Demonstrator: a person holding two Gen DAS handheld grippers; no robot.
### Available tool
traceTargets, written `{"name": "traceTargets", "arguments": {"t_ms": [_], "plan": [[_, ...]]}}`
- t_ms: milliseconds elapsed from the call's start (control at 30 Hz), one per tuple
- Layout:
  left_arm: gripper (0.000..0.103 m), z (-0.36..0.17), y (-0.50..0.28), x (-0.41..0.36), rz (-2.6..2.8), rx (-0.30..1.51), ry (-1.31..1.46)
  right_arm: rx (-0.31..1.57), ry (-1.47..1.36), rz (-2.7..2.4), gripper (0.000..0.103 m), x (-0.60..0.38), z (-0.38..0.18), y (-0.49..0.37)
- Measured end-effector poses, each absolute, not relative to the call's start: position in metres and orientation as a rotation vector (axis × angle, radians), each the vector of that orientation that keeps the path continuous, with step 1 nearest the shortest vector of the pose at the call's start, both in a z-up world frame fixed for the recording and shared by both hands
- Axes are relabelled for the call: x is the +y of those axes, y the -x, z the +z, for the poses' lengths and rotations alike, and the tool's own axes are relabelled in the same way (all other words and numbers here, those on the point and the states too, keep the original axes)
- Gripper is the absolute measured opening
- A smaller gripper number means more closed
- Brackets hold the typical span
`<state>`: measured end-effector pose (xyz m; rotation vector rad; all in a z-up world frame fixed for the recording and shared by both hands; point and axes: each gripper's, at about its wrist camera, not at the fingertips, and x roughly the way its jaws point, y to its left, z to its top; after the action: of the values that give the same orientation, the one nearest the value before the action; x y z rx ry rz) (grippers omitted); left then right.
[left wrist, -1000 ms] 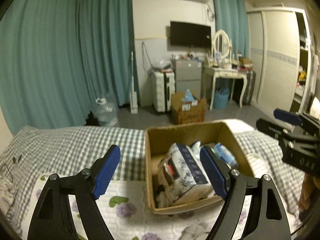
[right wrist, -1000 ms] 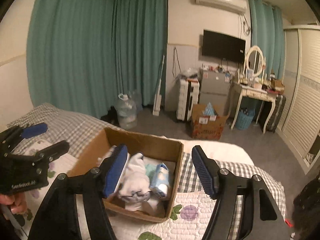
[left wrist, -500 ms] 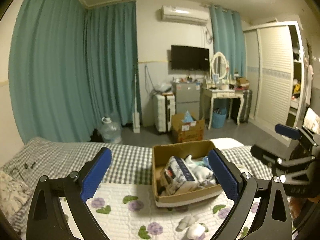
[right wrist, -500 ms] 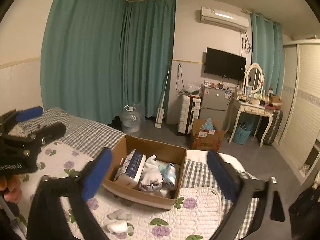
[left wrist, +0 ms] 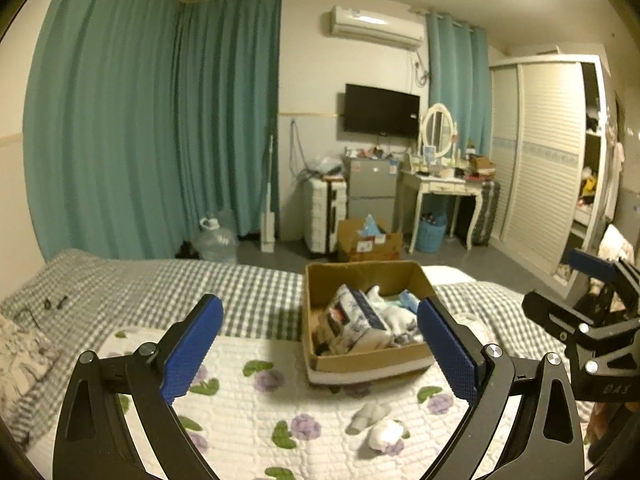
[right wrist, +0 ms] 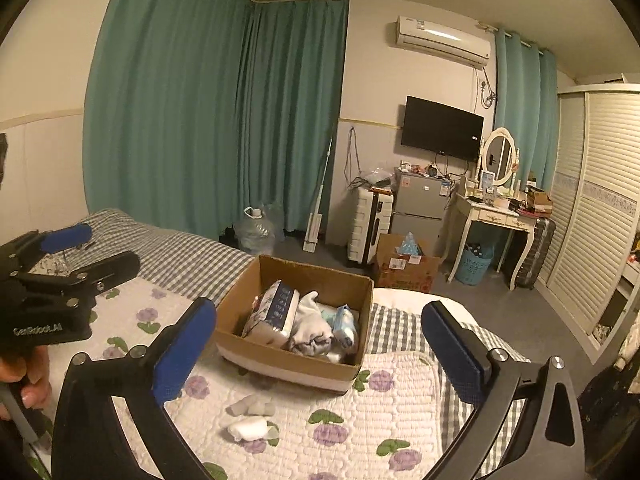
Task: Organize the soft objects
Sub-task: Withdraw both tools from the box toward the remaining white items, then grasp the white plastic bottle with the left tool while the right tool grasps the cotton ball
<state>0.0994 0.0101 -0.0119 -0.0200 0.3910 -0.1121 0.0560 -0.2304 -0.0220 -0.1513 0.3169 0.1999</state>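
Note:
A cardboard box point(left wrist: 360, 362) point(right wrist: 288, 364) sits on the bed and holds a blue-and-white tissue pack point(left wrist: 354, 320) point(right wrist: 274, 314), a white cloth point(right wrist: 312, 320) and a wipes pack point(right wrist: 346, 324). In front of it, a grey rolled sock point(left wrist: 370, 414) point(right wrist: 252, 406) and a white one point(left wrist: 386, 432) point(right wrist: 250, 428) lie on the quilt. My left gripper point(left wrist: 319, 308) is open and empty, held back from the box. My right gripper point(right wrist: 318, 308) is level with it; its jaws are opening with nothing between them. Each gripper shows at the edge of the other's view.
A floral quilt point(right wrist: 360, 420) covers the near bed over a grey checked sheet point(left wrist: 160, 288). A hand point(right wrist: 24, 380) holds the left gripper's handle. On the floor beyond stand a water jug point(right wrist: 256, 232), suitcase point(right wrist: 368, 220), floor box point(right wrist: 404, 268), dressing table point(right wrist: 500, 216) and wardrobe point(right wrist: 600, 200).
Both grippers have drawn back and up from the box and their jaws have spread wider. The tissue pack and white cloth that stood between the fingers now lie in the box.

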Motion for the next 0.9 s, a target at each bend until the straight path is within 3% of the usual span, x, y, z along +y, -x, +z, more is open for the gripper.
{"name": "traceTargets", "arguments": {"t_ms": [400, 533, 767, 900], "plan": [[0.098, -0.057, -0.131, 0.014, -0.154, 0.492, 0.01, 0.419, 0.148, 0.222, 0.103, -0.224, -0.086, -0.081], [0.082, -0.078, -0.144, 0.013, -0.128, 0.523, -0.029, 0.503, 0.181, 0.253, 0.103, -0.209, -0.12, -0.098], [0.079, -0.122, -0.173, 0.018, -0.134, 0.643, -0.041, 0.654, 0.2, 0.317, 0.103, -0.181, -0.185, -0.123], [0.071, -0.143, -0.186, 0.024, -0.154, 0.712, -0.005, 0.738, 0.225, 0.328, 0.102, -0.172, -0.221, -0.138]]}}
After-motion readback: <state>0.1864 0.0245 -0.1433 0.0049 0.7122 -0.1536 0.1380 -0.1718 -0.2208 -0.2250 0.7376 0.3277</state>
